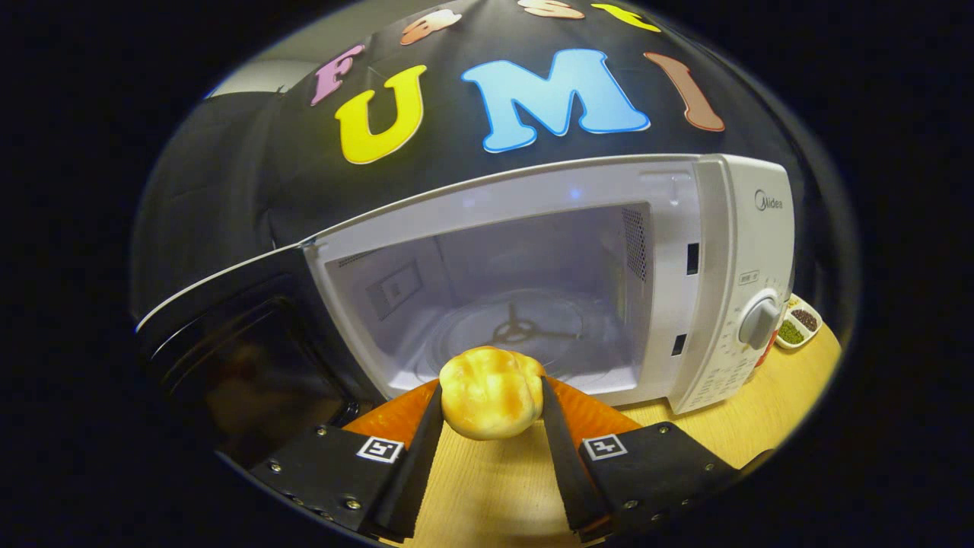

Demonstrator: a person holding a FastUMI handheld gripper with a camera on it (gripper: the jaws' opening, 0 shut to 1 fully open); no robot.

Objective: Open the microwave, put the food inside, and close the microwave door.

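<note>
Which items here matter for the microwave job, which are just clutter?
Job:
- bread roll, clamped between the tongs
- microwave, cavity empty
- microwave door, swung open
- glass turntable

Clutter:
- divided snack dish beyond the microwave
- wooden table

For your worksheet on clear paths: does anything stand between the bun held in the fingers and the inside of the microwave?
Nothing visible does. The gripper is shut on the bun, just in front of the microwave. Its door is swung wide open to one side, and the glass plate inside is bare.
</note>
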